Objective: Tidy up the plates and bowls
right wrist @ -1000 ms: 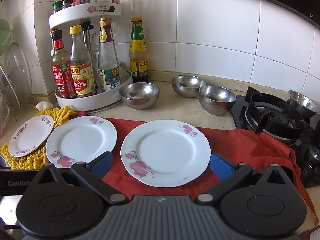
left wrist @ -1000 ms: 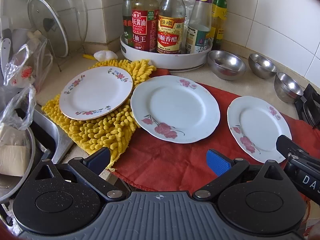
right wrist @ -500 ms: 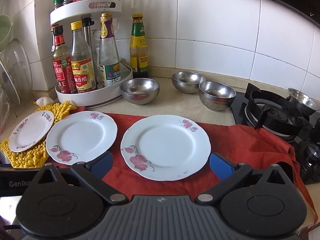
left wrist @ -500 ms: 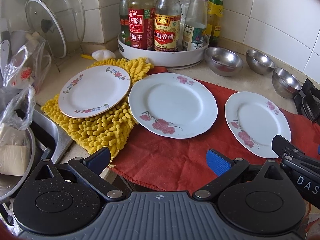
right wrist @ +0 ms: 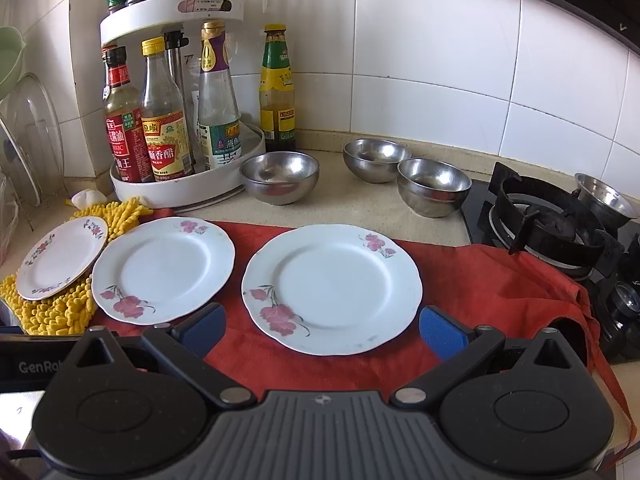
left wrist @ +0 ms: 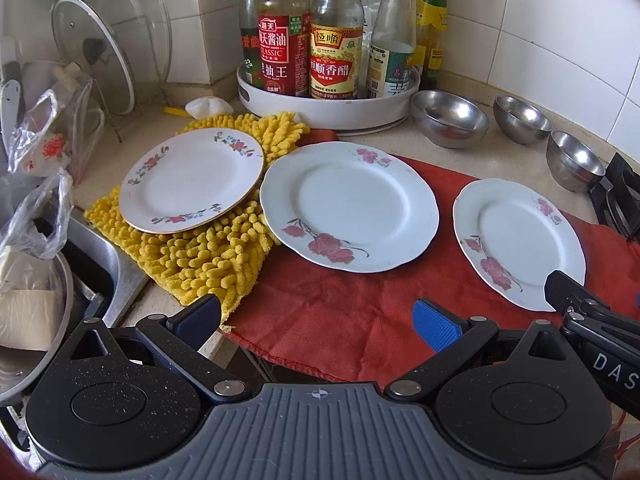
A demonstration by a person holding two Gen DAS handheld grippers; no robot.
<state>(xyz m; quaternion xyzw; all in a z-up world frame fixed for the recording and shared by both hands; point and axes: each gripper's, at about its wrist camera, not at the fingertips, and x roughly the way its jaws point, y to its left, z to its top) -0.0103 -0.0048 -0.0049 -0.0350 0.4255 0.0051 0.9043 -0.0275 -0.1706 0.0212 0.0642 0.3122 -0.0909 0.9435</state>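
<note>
Three floral plates lie in a row. A small gold-rimmed plate rests on a yellow chenille mat. A middle plate and a right plate lie on a red cloth. Three steel bowls stand behind, apart from each other. My left gripper is open and empty over the cloth's front edge. My right gripper is open and empty just before the right plate.
A white bottle rack stands at the back. A sink with a pot is at the left, with glass lids in a rack. A gas stove with a fourth steel bowl is at the right.
Both grippers have pulled back and risen slightly, so the plates sit a little higher in both views. Nothing on the counter has moved. Both jaws stay open.
</note>
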